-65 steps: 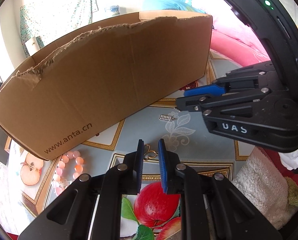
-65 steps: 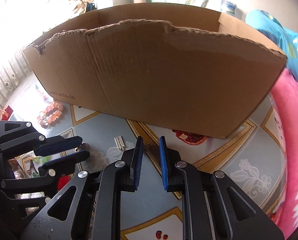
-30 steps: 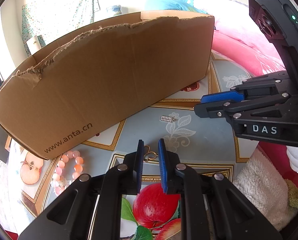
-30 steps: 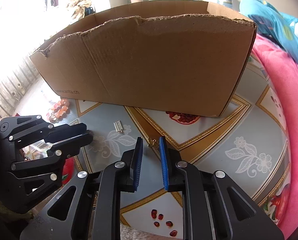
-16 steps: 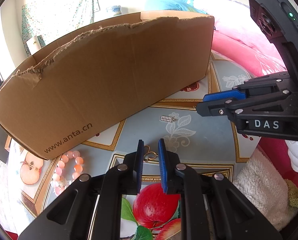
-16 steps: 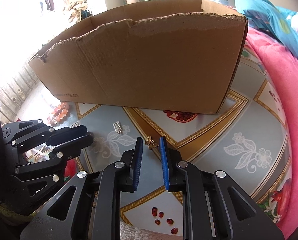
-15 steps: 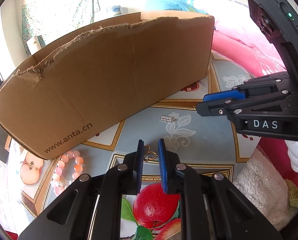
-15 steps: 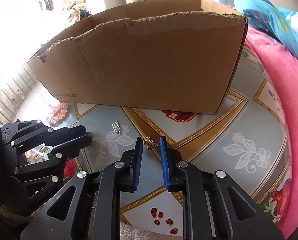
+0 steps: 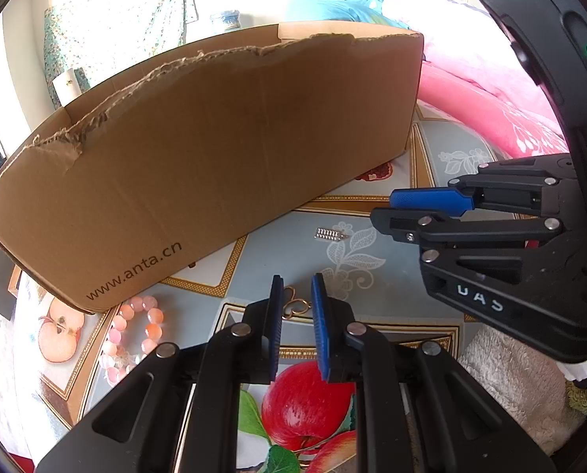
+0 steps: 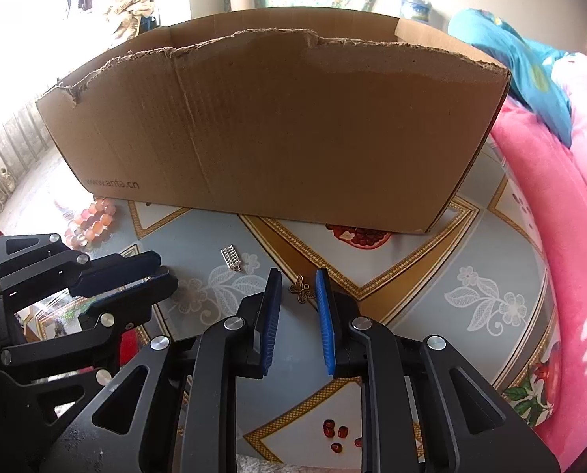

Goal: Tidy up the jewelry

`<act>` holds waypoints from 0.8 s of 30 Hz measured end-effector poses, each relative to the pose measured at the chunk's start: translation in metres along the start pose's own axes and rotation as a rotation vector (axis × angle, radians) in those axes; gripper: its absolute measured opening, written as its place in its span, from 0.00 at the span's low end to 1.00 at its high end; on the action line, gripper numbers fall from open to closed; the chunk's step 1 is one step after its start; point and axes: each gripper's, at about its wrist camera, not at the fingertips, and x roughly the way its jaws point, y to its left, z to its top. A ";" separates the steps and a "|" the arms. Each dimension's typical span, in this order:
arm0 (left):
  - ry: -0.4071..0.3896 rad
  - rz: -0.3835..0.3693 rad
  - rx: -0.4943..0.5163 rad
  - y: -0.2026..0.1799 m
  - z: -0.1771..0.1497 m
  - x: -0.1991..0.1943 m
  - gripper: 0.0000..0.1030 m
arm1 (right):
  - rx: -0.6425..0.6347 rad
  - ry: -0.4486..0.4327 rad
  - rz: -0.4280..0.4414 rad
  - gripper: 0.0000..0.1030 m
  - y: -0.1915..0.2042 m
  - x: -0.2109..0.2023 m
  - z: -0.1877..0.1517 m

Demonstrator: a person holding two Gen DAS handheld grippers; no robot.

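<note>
A gold looped earring (image 9: 294, 306) lies on the patterned tablecloth between the tips of my open left gripper (image 9: 294, 289). A small butterfly charm (image 10: 302, 291) lies on the cloth between the tips of my open right gripper (image 10: 298, 278). A silver comb-shaped clasp (image 9: 329, 233) lies farther out; it also shows in the right wrist view (image 10: 231, 257). A pink bead bracelet (image 9: 133, 333) lies at the left by the cardboard box (image 9: 214, 149), and shows in the right wrist view (image 10: 90, 222). The right gripper (image 9: 412, 207) shows from the side in the left wrist view.
The torn cardboard box (image 10: 277, 130) stands across the back of the table. Pink bedding (image 10: 561, 205) lies to the right. A fluffy beige cloth (image 9: 518, 378) lies at the near right. The left gripper (image 10: 135, 272) sits at the left in the right wrist view.
My right gripper has swung back left and lowered around the butterfly charm, and its jaws have opened wider. My left gripper has stayed over the earring.
</note>
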 end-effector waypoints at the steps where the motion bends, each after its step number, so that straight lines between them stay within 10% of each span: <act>1: 0.000 0.000 -0.002 0.000 0.000 0.000 0.13 | -0.001 -0.002 -0.008 0.18 0.002 -0.001 0.000; 24: -0.001 -0.003 -0.003 0.000 0.000 0.000 0.13 | -0.002 -0.010 0.077 0.14 -0.010 -0.020 -0.005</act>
